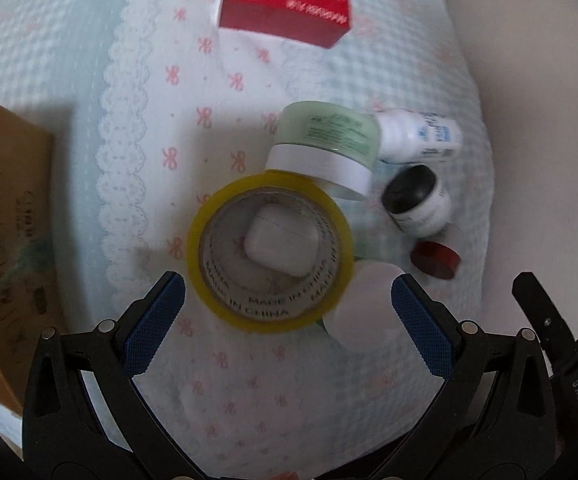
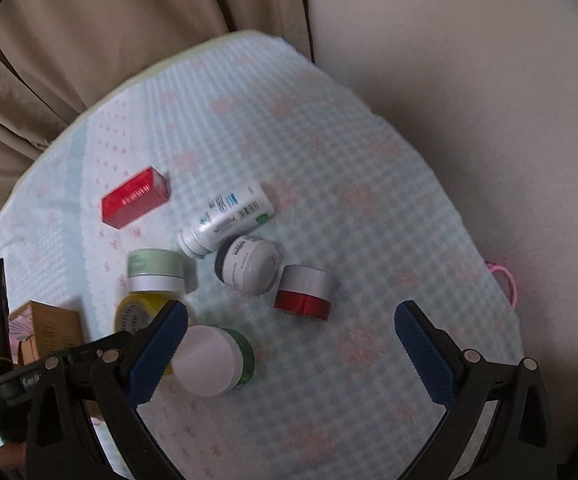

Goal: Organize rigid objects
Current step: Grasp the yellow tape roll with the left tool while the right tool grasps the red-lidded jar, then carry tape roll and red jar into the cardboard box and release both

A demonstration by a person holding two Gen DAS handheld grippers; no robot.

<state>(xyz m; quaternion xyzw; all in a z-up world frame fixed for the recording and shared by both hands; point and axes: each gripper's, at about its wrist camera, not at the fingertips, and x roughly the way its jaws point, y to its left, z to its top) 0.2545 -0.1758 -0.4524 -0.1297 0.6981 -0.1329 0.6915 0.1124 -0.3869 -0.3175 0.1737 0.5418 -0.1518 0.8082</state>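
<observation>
My left gripper (image 1: 289, 300) is open above a yellow tape roll (image 1: 269, 254) that rings a white earbud case (image 1: 281, 242). Around it lie a pale green jar (image 1: 325, 144), a white bottle (image 1: 421, 136), a black-lidded jar (image 1: 417, 200), a red-based jar (image 1: 435, 258), a white-lidded jar (image 1: 363, 306) and a red box (image 1: 285, 8). My right gripper (image 2: 289, 340) is open above the cloth. It sees the white-lidded green jar (image 2: 213, 360) near its left finger, the red-based jar (image 2: 305, 292), a white jar (image 2: 249, 266), the bottle (image 2: 229, 218), the pale green jar (image 2: 155, 272), the tape roll (image 2: 137, 312) and the red box (image 2: 135, 196).
A brown cardboard box (image 1: 5, 216) stands at the left; it also shows in the right wrist view (image 2: 49, 332). The objects lie on a light blue checked cloth (image 2: 369, 200) over a round surface. Beige curtains (image 2: 89, 40) hang behind. A pink loop (image 2: 505, 280) lies at the right edge.
</observation>
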